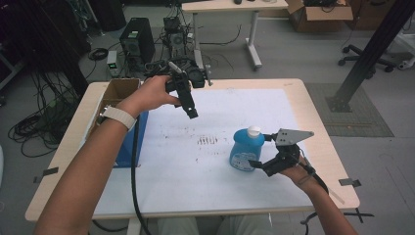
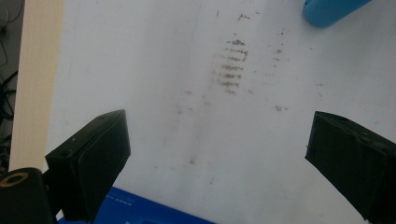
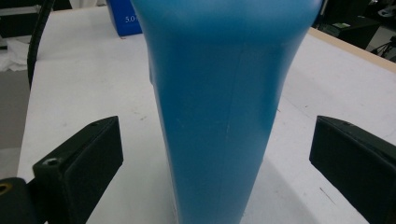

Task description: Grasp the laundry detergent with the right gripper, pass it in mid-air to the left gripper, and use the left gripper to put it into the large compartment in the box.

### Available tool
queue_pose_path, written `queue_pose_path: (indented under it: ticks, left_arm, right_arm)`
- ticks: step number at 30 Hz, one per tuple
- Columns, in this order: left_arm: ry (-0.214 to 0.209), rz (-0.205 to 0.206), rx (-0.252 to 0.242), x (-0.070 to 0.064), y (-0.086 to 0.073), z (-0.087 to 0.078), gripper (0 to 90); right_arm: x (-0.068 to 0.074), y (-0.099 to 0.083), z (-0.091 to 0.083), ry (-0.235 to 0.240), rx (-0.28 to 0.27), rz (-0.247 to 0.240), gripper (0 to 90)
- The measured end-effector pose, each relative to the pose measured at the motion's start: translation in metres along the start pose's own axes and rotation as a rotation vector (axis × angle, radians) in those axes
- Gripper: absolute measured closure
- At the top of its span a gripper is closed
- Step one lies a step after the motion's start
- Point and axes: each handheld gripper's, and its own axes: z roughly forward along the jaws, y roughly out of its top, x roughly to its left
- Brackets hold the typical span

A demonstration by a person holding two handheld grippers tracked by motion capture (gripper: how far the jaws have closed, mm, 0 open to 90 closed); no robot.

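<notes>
Right tongs (image 3: 217, 158) spread wide, bottle (image 3: 224, 107) between jaws, untouched. Left tongs (image 2: 217, 158) released above counter (image 1: 205, 161), 10 o'clock of bottle.

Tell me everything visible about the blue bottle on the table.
The blue bottle is translucent-looking blue plastic with a white cap and a pale label on its front. It stands upright on the white sheet covering the table, right of centre. In the right gripper view its body narrows toward the base and shows a faint vertical seam. The right gripper sits beside it with jaws open either side, not touching it. The left gripper is apart, held above the sheet.
</notes>
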Motion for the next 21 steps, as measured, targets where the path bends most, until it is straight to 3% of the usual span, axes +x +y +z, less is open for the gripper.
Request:
queue_pose_path:
  ticks: [21]
  left_arm:
    - [-0.002,-0.004,0.001,0.001,-0.002,0.001,6.8]
  right_arm:
    - [0.0,-0.002,0.01,-0.005,-0.046,0.023,3.1]
